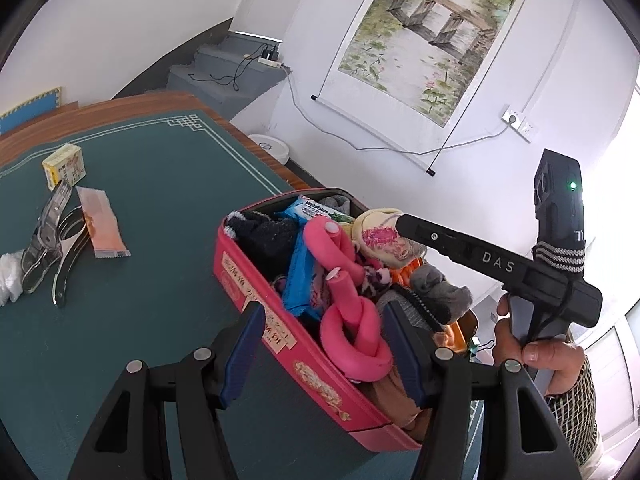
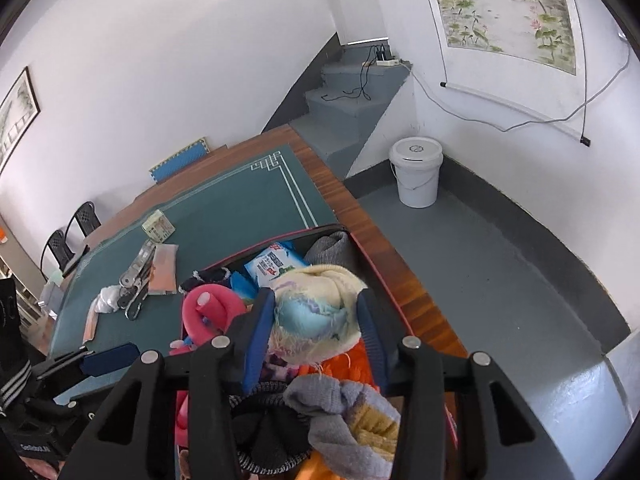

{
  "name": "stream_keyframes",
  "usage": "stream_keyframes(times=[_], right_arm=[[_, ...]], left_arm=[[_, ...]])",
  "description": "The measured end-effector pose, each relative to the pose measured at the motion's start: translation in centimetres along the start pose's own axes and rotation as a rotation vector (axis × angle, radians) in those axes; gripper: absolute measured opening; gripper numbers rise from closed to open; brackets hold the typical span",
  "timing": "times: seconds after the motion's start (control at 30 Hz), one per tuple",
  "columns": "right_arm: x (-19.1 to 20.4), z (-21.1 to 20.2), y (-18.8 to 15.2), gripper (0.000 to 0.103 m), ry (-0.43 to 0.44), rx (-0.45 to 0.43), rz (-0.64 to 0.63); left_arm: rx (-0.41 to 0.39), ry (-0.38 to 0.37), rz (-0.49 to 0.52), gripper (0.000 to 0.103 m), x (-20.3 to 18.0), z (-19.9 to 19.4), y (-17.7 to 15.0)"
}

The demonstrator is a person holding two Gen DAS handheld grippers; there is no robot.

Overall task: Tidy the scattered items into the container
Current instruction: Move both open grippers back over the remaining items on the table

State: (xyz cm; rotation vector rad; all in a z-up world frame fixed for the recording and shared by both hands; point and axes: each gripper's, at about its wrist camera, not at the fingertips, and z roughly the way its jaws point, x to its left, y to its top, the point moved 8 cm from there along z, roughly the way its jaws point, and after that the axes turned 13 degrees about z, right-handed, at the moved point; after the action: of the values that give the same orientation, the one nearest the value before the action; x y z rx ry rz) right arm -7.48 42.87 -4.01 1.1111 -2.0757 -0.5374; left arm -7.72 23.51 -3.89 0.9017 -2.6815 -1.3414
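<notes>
The right gripper [image 2: 316,316] is pinching a cream and pale blue sock [image 2: 320,312], its blue pads pressed against both sides of the bundle, directly over the red box [image 1: 256,308]. The box stands on the green mat [image 1: 160,208] of the table [image 2: 360,216] and is heaped full: under and around the right gripper lie a grey sock [image 2: 340,412], a dark knitted piece [image 2: 268,428], an orange item [image 2: 340,360] and a blue-and-white packet [image 2: 276,262] farther ahead.

The left gripper [image 1: 320,344] is spread wide with nothing between its pads, hanging over the near end of the same box. One pad sits outside the box's long wall, the other above the contents, and a knotted pink foam roller [image 1: 352,336] lies just ahead between them. A blue wrapper [image 1: 298,280] and a black fuzzy sock [image 1: 268,236] lie beyond it.

Well to the left of the left gripper, out on the mat, are items not yet in the box: a small yellow carton [image 1: 64,164], an orange sachet [image 1: 102,222], clear plastic clips [image 1: 48,236] touching the sachet's edge, and a crumpled white plastic bag [image 1: 10,276] at the clips' near end.

The person's right hand [image 1: 532,352] grips the handle of the right tool.
</notes>
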Motion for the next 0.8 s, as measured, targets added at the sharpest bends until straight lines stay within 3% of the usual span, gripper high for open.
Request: stream_keyframes(times=[0.23,0.5,0.8], right_arm=[[0.8,-1.5,0.0,0.047,-0.012,-0.043,-0.001],[7.3,-4.7,0.0,0.055,0.058,-0.134,-0.039],[17.7,0.5,-3.6,0.056,0.183,-0.002,-0.057]], left_arm=[[-0.013,0.043,-0.05,0.063,2.8,-1.7,-0.3],[-0.085,0.184,-0.163,0.063,11.6,-6.8,0.0],[-0.104,0.326,-0.298,0.063,22.2,-11.4,-2.2]])
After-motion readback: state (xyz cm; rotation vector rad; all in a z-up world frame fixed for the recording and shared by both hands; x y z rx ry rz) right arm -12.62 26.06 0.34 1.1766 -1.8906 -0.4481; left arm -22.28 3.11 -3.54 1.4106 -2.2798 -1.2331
